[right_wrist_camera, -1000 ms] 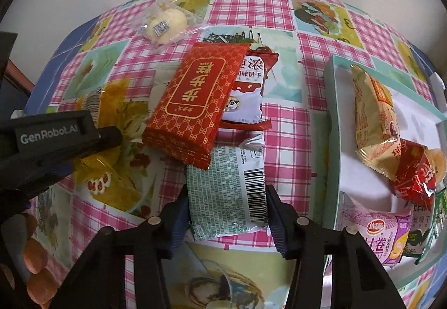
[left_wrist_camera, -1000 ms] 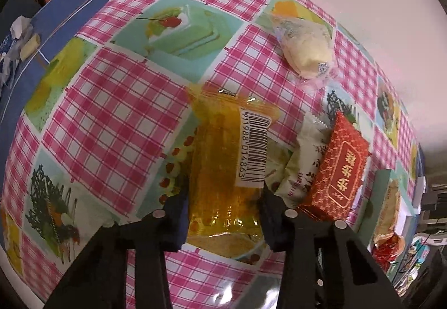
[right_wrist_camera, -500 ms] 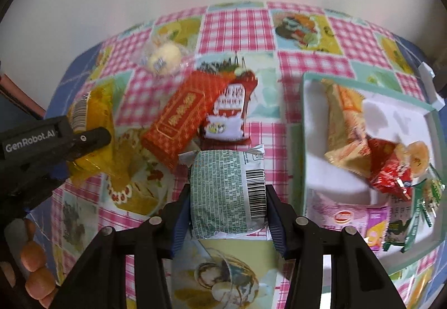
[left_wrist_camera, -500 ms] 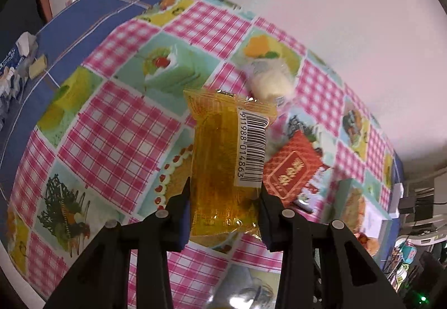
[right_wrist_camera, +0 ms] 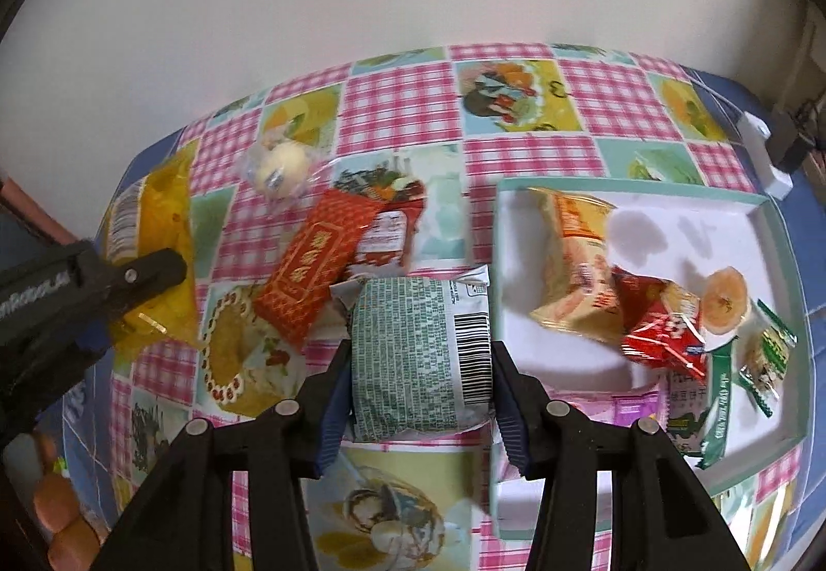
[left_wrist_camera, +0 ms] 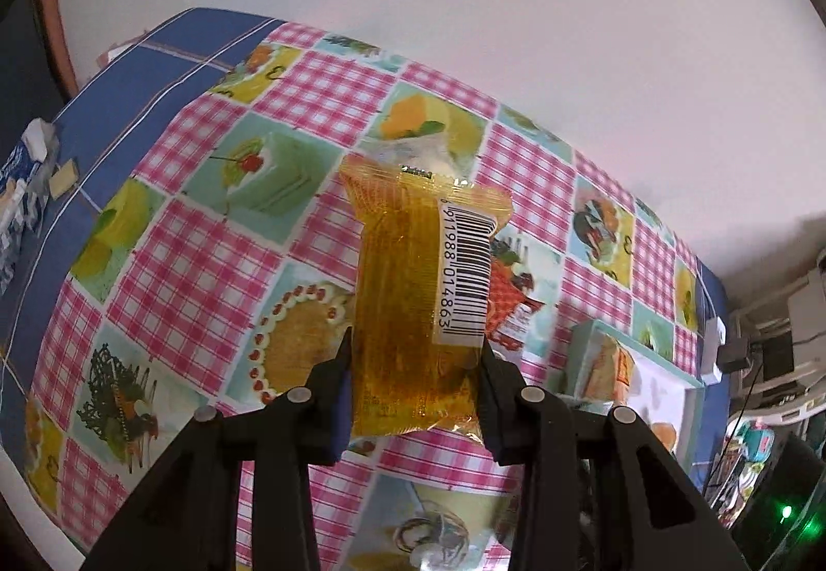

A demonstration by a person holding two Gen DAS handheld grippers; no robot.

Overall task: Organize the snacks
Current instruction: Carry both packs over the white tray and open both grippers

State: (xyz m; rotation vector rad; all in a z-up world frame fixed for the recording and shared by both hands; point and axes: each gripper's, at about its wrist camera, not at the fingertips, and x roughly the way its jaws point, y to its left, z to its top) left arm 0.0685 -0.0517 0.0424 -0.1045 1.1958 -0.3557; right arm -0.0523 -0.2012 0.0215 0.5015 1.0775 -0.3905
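Note:
My left gripper (left_wrist_camera: 415, 364) is shut on a yellow snack packet (left_wrist_camera: 413, 292) with a barcode and holds it high above the checked tablecloth (left_wrist_camera: 196, 256). It also shows in the right wrist view (right_wrist_camera: 149, 235). My right gripper (right_wrist_camera: 418, 385) is shut on a green-and-white printed snack packet (right_wrist_camera: 413, 354), held above the table just left of a white tray with a teal rim (right_wrist_camera: 774, 220). The tray holds several snacks, among them an orange packet (right_wrist_camera: 573, 256) and a red packet (right_wrist_camera: 661, 328).
On the cloth lie a red patterned packet (right_wrist_camera: 310, 271), a red-and-white packet (right_wrist_camera: 387, 235) under it and a clear-wrapped round bun (right_wrist_camera: 281, 168). The white wall stands behind the table. Boxes and cables sit past the tray's far right (left_wrist_camera: 764, 364).
Both grippers have risen with their packets and the table has dropped away. The right gripper has shifted right toward the tray. The left packet now hangs well above the cloth.

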